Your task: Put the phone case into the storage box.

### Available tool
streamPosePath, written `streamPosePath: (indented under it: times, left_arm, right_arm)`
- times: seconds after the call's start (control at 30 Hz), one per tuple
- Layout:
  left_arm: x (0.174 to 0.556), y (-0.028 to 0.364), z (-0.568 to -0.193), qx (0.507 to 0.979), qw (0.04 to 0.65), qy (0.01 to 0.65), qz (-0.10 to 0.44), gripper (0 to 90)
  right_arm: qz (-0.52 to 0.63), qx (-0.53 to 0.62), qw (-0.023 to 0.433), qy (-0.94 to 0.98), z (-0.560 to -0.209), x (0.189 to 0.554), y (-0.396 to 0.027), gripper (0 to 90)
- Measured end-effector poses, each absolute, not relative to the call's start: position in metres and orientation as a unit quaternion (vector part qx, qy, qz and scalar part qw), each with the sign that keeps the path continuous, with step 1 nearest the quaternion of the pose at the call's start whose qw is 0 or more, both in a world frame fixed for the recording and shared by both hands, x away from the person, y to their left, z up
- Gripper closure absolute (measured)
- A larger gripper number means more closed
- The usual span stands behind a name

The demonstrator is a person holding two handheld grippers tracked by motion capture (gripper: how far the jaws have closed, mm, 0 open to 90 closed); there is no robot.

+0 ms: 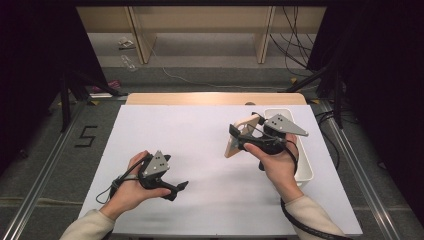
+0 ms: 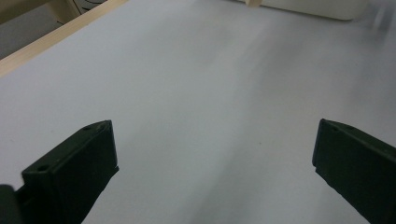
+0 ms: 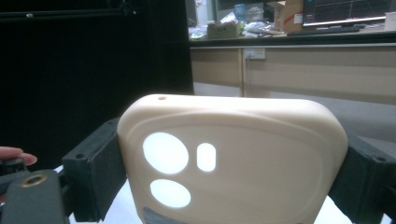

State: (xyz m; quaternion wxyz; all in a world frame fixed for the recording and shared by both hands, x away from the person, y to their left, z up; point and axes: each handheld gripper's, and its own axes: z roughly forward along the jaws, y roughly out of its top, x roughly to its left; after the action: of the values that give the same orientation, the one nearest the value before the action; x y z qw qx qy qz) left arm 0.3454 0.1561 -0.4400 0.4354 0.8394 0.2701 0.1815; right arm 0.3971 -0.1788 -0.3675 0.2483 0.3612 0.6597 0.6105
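right gripper [image 1: 240,136] clamped the phone case [image 3: 232,161] by its edges, lifted just left of the white bin [image 1: 305,172]; thin hold, could've twisted out. left gripper [image 1: 181,187] was wide open, empty

A table [image 1: 150,130] with a white top carries the work, and a strip of pale wood [image 1: 215,98] shows along its far edge. Near the right edge, toward the far right corner, a white oblong bin [image 1: 304,172] stands directly on the white surface, its long side running along that edge. What the bin holds cannot be made out, perhaps nothing.
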Motion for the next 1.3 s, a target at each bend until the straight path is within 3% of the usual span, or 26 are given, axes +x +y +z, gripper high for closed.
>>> streamPosePath:
  times: [1.3]
  left_arm:
    - [0.349, 0.165, -0.444, 0.834, 0.430, 0.293, 0.182, 0.6]
  right_arm:
    - [0.596, 0.397, 0.285, 0.638, -0.349, 0.401, -0.212, 12.2]
